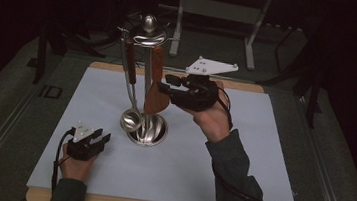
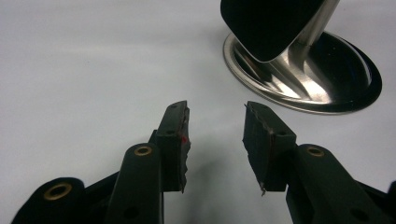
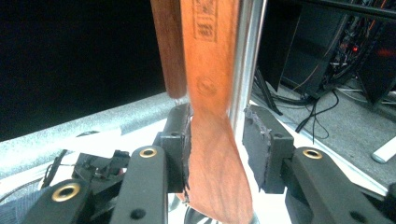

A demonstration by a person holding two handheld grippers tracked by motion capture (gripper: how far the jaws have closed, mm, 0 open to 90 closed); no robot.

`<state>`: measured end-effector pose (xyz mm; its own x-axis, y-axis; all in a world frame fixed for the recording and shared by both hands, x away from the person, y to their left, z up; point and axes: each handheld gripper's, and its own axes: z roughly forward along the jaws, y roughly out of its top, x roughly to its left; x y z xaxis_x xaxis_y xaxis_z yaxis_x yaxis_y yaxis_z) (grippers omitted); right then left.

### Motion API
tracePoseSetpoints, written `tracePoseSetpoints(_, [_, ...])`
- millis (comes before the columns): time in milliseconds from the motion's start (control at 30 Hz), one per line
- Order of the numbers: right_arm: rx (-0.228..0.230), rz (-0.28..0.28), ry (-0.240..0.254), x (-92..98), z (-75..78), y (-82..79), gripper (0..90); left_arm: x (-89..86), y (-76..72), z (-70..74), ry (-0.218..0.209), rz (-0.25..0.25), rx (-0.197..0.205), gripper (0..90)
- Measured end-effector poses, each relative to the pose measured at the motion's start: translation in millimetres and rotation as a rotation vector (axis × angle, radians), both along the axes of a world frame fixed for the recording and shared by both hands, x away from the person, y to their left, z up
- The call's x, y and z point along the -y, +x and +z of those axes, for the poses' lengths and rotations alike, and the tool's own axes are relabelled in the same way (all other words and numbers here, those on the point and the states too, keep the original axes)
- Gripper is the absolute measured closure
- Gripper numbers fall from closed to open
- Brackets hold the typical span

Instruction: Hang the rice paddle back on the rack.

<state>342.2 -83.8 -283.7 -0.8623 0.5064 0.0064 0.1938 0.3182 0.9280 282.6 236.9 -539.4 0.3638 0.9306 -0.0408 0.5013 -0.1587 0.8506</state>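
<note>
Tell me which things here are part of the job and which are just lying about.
In the job:
wooden spatula, hanging between the right gripper jaws
utensil stand

Just about:
ladle on the stand
left gripper, open, idle on the white mat

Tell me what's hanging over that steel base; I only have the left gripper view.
Observer: A wooden spatula, hanging on the utensil stand.
Operator: Anything else on it?
Observer: A steel ladle hangs left of the spatula in the high view.
Operator: Where are the right tongs?
Observer: The right tongs straddle the spatula. The right gripper view shows a gap at one pad, so it isn't clamped.
</note>
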Motion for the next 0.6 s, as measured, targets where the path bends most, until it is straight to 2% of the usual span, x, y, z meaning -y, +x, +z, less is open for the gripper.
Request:
tracePoseSetpoints(333, [-0.02,-0.013,-0.028,18.4,-8.7,0.4,61.0,0.1,0.0,0.0,0.001,0.001,0.0,60.5])
tracePoseSetpoints(600, [-0.055,-0.05,-0.077,37.4,-28.2,6.2,60.1,0.0,0.2,0.0,0.0,0.003,-0.002,60.5])
